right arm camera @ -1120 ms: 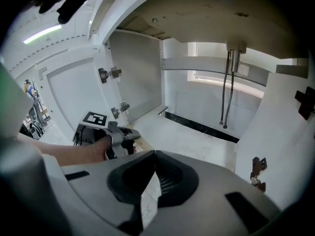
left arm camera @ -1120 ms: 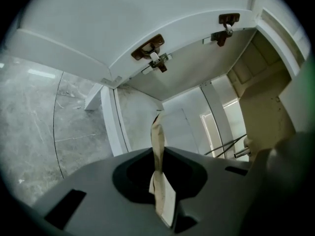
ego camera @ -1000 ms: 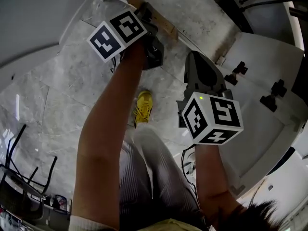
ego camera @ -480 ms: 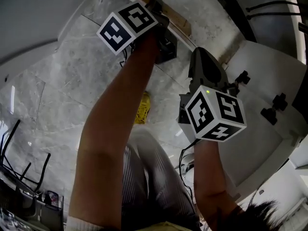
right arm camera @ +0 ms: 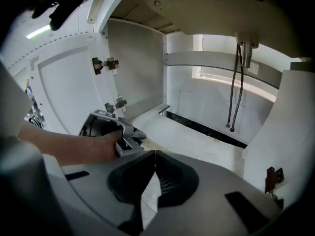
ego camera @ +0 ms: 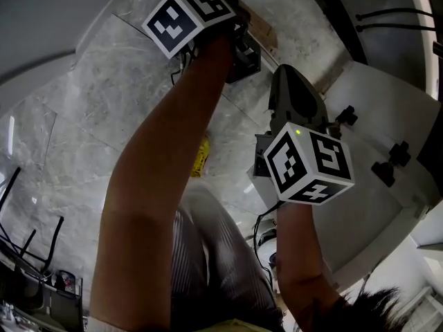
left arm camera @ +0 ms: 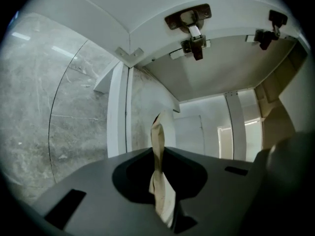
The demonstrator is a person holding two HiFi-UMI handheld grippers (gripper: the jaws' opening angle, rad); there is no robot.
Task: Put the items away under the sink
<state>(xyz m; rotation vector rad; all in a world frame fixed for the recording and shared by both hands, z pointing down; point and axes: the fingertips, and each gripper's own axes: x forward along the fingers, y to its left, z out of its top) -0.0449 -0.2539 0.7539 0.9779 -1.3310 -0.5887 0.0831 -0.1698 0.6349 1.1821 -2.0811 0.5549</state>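
My left gripper (left arm camera: 157, 154) is shut on a thin beige strip (left arm camera: 157, 132) that stands up between its jaws; what the strip is, I cannot tell. In the head view this left gripper (ego camera: 239, 47) is stretched far forward at the top, its marker cube above the forearm. The right gripper view shows it too, the left gripper (right arm camera: 118, 132) held in a hand just above the front edge of the open under-sink cabinet floor (right arm camera: 197, 136). My right gripper (right arm camera: 155, 154) is shut with nothing in it, and sits nearer in the head view as the right gripper (ego camera: 294, 106).
Two water hoses (right arm camera: 235, 90) hang at the back of the cabinet. An open white door (right arm camera: 64, 87) with hinges (right arm camera: 104, 63) stands left, and another door (ego camera: 374, 206) swings out at right. Marble floor (ego camera: 83, 116), a yellow shoe (ego camera: 201, 156) and dark chair legs (ego camera: 28, 254) lie below.
My left gripper has reached further forward and up in the head view, toward the cabinet. The arm now hides most of the yellow shoe. The right gripper has barely shifted.
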